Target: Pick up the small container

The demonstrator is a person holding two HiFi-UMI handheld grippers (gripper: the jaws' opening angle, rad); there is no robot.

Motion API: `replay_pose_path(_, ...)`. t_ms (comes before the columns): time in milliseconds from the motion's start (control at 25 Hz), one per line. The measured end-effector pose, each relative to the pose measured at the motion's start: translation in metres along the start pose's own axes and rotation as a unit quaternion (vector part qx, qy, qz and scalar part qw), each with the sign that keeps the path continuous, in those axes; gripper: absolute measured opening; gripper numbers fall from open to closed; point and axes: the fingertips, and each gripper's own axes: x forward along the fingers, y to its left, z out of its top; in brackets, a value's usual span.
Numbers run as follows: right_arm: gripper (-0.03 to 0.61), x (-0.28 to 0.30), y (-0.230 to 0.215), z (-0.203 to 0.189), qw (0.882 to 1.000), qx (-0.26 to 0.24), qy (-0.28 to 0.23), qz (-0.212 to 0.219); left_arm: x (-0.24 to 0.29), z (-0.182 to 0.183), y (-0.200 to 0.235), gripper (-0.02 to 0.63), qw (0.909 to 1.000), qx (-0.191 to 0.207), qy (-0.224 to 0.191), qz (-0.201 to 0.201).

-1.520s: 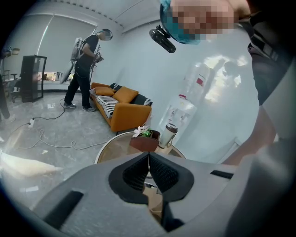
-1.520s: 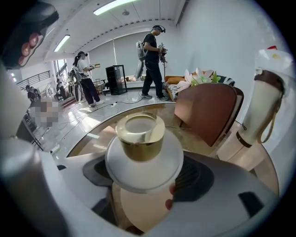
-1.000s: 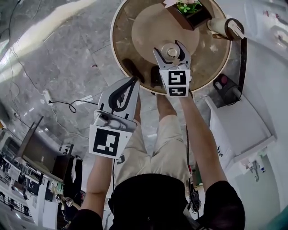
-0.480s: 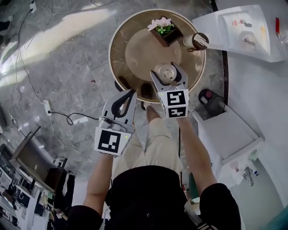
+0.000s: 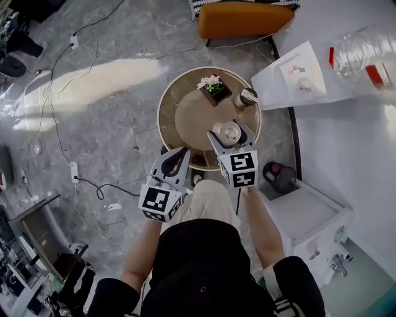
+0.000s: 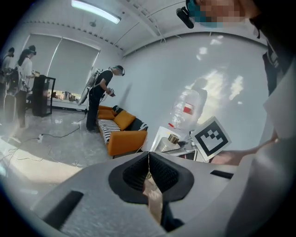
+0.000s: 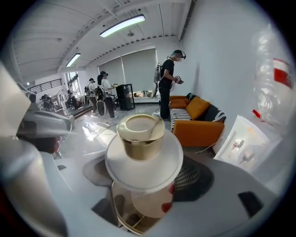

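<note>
Well, in the head view my right gripper (image 5: 228, 131) was clamped on the small container (image 5: 230, 133), holding it over the round table (image 5: 179, 117), toward that table's five o'clock side. A flower pot (image 5: 213, 90) stood at the table's twelve o'clock and a jar (image 5: 246, 97) near its two o'clock edge. My left gripper (image 5: 177, 153) hung off the table's rim at seven o'clock, jaws together and carrying nothing. An orange sofa (image 5: 244, 18) sat at twelve o'clock of the picture, and a big water bottle (image 5: 365, 52) lay at two o'clock on the white counter (image 5: 346, 142).

In the left gripper view, my left gripper (image 6: 149, 159) had its two jaws pressed flat against each other with nothing between them. The sofa (image 6: 125, 136) lay at ten o'clock from them, the water bottle (image 6: 185, 109) at one o'clock, and the marker cube (image 6: 212, 137) of my other tool at two o'clock. A person (image 6: 102, 97) stood beyond the sofa.

In the right gripper view, my right gripper (image 7: 147, 183) gripped the small container (image 7: 141, 139) by its body, the ribbed pads on either side, its gold cap and broad white collar toward the camera. The table (image 7: 121, 221) showed underneath at six o'clock, apart from the container. The sofa (image 7: 196, 127) was at three o'clock and a person (image 7: 167, 83) at twelve.
</note>
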Motion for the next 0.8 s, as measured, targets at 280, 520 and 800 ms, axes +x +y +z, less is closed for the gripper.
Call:
replay_pose_path(280, 0.337, -0.063, 0.017, 0.054, 0.998, -0.042, -0.034, 0.014, -0.034, 0.043, -0.013, 0.018, 0.9983, 0.034, -0.042, 0.023)
replay_pose_path(520, 0.337, -0.11, 0.034, 0.084, 0.997, -0.026, -0.068, 0.007, -0.069, 0.075, -0.012, 0.018, 0.9947, 0.066, -0.072, 0.032)
replay_pose_path(800, 0.337, -0.15, 0.077, 0.085, 0.997, -0.008, -0.076, -0.004, -0.118, 0.091, -0.009, 0.018, 0.9933, 0.076, -0.086, 0.013)
